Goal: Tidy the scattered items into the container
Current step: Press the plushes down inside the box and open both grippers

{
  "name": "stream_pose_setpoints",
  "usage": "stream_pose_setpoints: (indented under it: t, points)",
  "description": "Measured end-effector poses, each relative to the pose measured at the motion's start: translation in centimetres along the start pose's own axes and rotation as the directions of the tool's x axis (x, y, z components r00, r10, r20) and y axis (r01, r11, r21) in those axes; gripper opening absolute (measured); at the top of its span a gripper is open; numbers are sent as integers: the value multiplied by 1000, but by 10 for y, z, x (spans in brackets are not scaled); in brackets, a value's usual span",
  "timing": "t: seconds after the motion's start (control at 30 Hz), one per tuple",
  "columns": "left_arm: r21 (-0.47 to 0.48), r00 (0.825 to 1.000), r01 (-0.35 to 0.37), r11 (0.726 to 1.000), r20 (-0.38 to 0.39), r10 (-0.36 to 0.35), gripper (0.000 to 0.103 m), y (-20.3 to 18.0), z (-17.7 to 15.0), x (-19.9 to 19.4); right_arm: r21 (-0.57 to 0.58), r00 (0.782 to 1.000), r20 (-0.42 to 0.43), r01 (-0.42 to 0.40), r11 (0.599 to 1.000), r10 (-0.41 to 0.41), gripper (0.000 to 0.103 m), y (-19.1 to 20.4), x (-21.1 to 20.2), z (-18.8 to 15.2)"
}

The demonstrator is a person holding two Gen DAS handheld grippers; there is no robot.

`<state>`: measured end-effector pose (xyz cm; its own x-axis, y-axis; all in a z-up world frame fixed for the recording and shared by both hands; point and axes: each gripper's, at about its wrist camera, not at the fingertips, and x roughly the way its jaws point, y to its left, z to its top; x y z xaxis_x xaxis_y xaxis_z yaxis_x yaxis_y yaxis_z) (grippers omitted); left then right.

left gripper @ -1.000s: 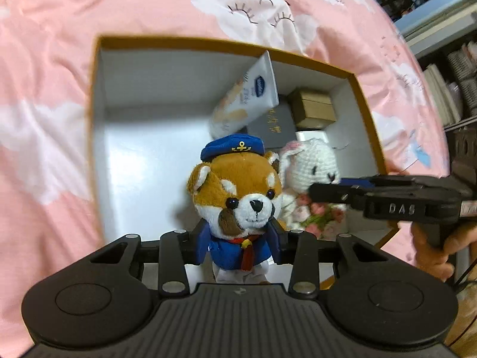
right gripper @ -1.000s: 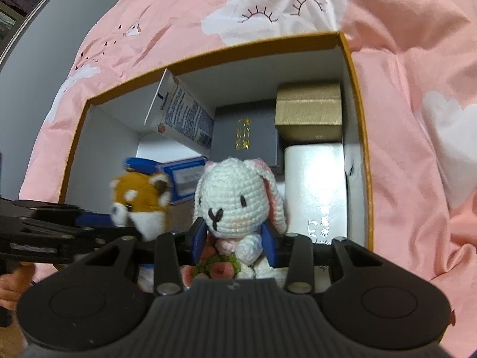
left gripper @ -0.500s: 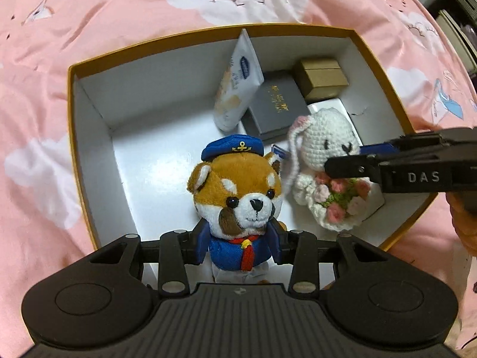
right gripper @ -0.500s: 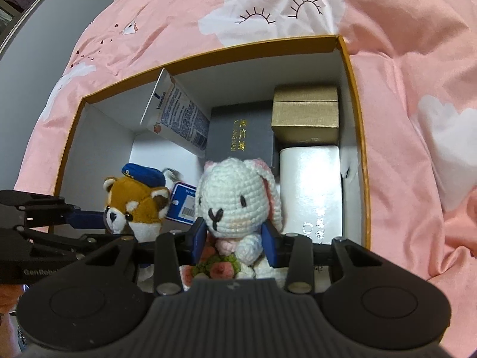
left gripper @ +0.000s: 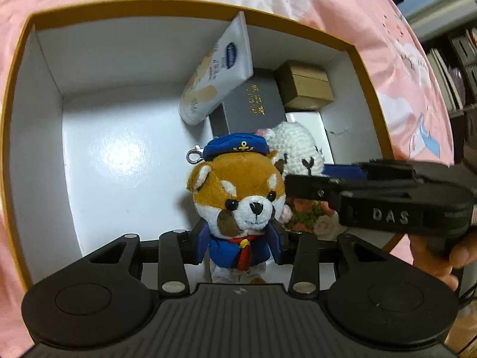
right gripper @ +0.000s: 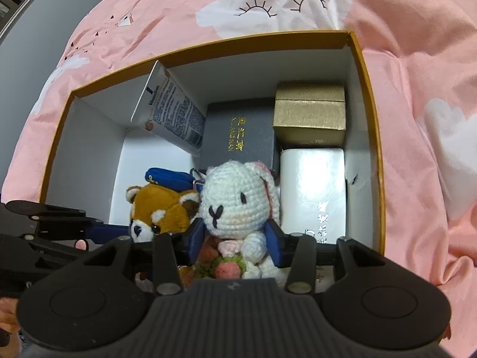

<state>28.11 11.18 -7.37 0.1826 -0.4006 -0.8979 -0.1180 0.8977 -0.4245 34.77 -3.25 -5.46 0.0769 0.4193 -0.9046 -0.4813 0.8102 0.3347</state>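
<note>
A white-lined box with a gold rim (left gripper: pixel 179 4) (right gripper: pixel 208 44) lies on a pink bedspread. My left gripper (left gripper: pixel 238 244) is shut on a brown dog plush (left gripper: pixel 238 188) (right gripper: pixel 161 208) in a blue sailor suit and holds it low inside the box. Right beside it sits a white crochet bunny (left gripper: pixel 298 146) (right gripper: pixel 238 203) with a flower bunch, between the blue pads of my right gripper (right gripper: pixel 235 238). Those jaws are opening, and a thin gap shows at the bunny's right arm. The left gripper's fingers (right gripper: pixel 59 214) cross the lower left of the right wrist view.
At the back of the box lie a leaning cream tube (left gripper: pixel 220 68), a dark grey box (left gripper: pixel 253 104), a gold box (left gripper: pixel 304 86) and a white box (right gripper: pixel 313 197). The box's left half has bare floor. A person's hand (left gripper: pixel 432 265) grips the right tool. Shelves (left gripper: pixel 453 68) stand far right.
The left gripper has sunk deeper into the box with the dog, ending close against the bunny. The right gripper's pads have spread slightly apart around the bunny.
</note>
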Motion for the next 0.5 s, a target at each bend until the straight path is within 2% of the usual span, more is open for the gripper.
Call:
stream_pose_setpoints:
  t: [0.17,0.33,0.5]
  points:
    - [-73,998,62,995,-7,-63,51,17,0,8,-1,1000,5,-7,1000,7,51,1,-3,0]
    - [-100,998,56,993,1,-56,51,22,-2,11,-1,1000,16,-19,1000,19,51,1,-12,-3]
    - [-91,1000,5,996,5,-5,56,19,-4,13,-18,1000,24,-18,1000,19,49,3,-15,-5]
